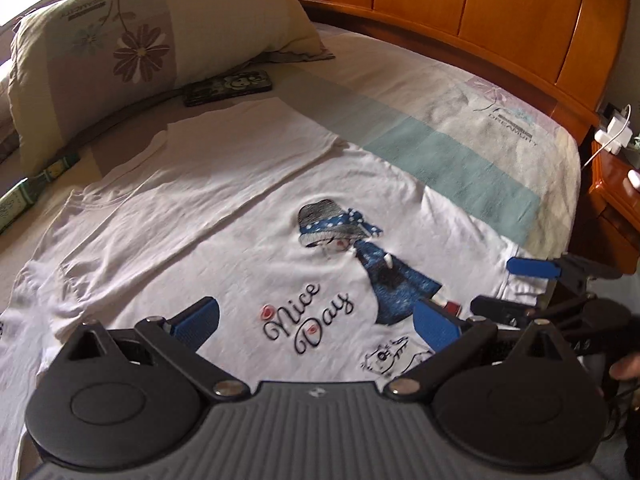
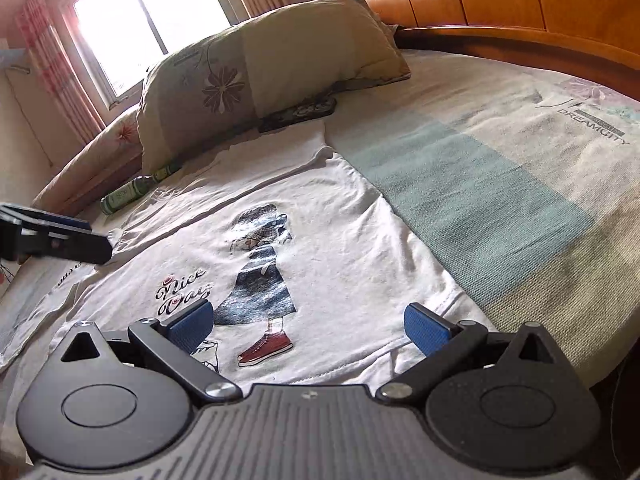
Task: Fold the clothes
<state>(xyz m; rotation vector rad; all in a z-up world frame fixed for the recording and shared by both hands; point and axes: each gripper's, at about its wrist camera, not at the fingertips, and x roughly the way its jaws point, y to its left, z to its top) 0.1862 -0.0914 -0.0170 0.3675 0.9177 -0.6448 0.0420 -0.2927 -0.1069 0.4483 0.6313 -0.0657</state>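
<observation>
A white T-shirt (image 1: 224, 216) lies spread across the middle of both frames on a bed with a patchwork cover (image 1: 460, 168). Its print shows a girl in a blue dress and the words "Nice Day". One long straight crease runs from the centre towards the upper left of the left wrist view, as if one side is already turned in; I cannot tell how far the folding has gone.

My left claw (image 1: 316, 322) sits at the bottom of its frame, blue fingers spread wide and holding nothing, hovering above the lettering. My right claw (image 2: 308, 322) is likewise wide apart and empty, low in its frame over the hem by the red shoe. From the left wrist view it shows at the right edge, over the hem corner.

A floral pillow (image 1: 132, 48) fills the upper left, with a dark phone case (image 1: 228, 87) just below it, close to the sleeve, and a green bottle (image 2: 136, 192) beside the shirt at left.

Risks, as I judge them: the thin cotton may bunch, or I may pinch the bed cover along with it, dragging both. Swinging fabric towards the pillow could catch the phone case or bottle
</observation>
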